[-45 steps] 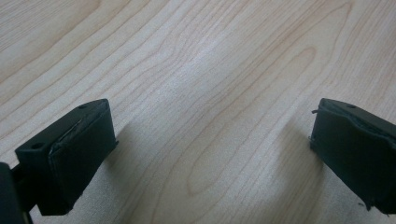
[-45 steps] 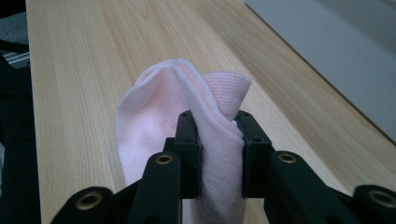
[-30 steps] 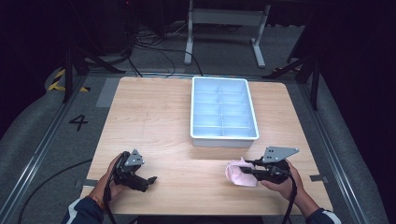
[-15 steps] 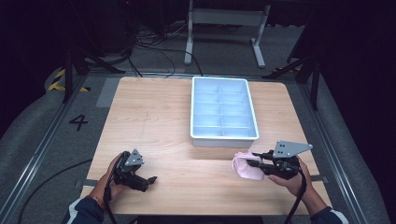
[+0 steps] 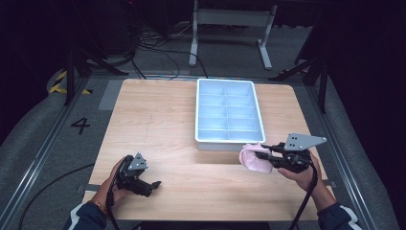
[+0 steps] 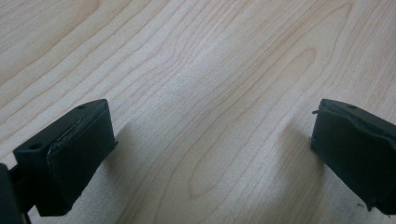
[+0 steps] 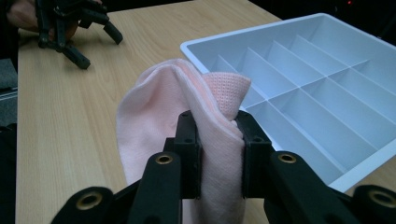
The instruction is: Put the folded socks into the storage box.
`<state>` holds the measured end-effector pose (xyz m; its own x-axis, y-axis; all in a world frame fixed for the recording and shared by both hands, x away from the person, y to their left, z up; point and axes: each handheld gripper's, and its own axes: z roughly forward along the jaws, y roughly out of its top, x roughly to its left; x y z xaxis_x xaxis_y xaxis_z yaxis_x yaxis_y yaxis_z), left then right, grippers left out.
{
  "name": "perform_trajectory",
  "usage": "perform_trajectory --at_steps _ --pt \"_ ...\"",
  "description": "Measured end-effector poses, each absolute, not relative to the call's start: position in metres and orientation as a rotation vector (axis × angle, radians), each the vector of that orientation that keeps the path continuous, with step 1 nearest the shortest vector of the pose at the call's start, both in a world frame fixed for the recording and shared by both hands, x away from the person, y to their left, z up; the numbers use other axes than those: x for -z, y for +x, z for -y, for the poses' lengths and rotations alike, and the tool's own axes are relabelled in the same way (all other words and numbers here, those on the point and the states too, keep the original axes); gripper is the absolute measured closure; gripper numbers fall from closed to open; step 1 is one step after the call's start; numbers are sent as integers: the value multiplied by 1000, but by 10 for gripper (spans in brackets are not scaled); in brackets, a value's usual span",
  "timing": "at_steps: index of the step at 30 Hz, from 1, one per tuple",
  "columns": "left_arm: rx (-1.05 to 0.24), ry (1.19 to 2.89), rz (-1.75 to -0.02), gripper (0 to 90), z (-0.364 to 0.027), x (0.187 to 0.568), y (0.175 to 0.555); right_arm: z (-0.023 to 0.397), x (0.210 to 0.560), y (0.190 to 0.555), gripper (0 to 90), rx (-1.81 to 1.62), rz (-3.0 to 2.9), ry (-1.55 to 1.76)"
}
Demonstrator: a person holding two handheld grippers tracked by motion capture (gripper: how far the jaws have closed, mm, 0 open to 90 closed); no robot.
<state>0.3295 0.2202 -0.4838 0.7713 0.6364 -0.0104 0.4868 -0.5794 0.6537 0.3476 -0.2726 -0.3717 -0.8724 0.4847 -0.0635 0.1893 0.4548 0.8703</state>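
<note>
A light wooden table [image 5: 163, 120] carries a white divided tray [image 5: 229, 114] toward its far middle, its long side running away from the person, with two columns of compartments that look bare in the high view.

The right gripper [image 5: 262, 155] sits near the table's right front, just beside the tray's near right corner, and its jaws are clamped on a folded pink sock [image 5: 253, 157]. In the right gripper view the right gripper [image 7: 217, 140] pinches the pink sock [image 7: 154, 121] between its two black jaws; the fabric bunches up above the jaws in a rounded fold, and a finer mesh-textured part pokes out on the tray side. The sock appears raised off the wood, close to the tray's near rim; whether it touches the rim I cannot tell. The tray [image 7: 327, 84] spreads to the right of the sock there, its dividers plainly visible. The grey three-cornered plate rides on top of this gripper in the high view, and a hand [image 5: 301, 172] grips it from behind.

The left gripper [image 5: 151, 186] rests low at the table's left front, held by the other hand [image 5: 115, 179], well apart from tray and sock. In the left gripper view its jaws stand wide apart with nothing but bare wood grain [image 6: 201, 93] between them; the left gripper [image 7: 95, 39] also appears far off in the right gripper view
</note>
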Motion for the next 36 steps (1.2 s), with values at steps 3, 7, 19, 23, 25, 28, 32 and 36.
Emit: perform_trajectory --at_steps 3,7,19,23,25,28,32,36 --pt "-295 2305 -832 0 -220 484 330 272 366 354 735 -1390 -2383 572" --pt "-296 2306 -833 0 -220 484 330 269 360 364 735 -1398 -2359 568" --pt "-296 2305 -832 0 -220 484 329 260 357 379 735 -1368 -2355 571" --pt "-296 2305 -833 0 -220 484 329 261 358 385 735 -1357 -2344 596" --pt "-298 2305 -832 0 -220 484 329 262 359 390 734 -1348 -2339 607" --pt "-295 2303 -837 0 -220 484 329 263 358 397 734 -1341 -2328 623" --pt "-295 2302 -838 0 -220 484 329 263 357 406 735 -1324 -2317 642" --pt "-295 2302 -838 0 -220 484 329 262 355 416 735 -1306 -2306 644"
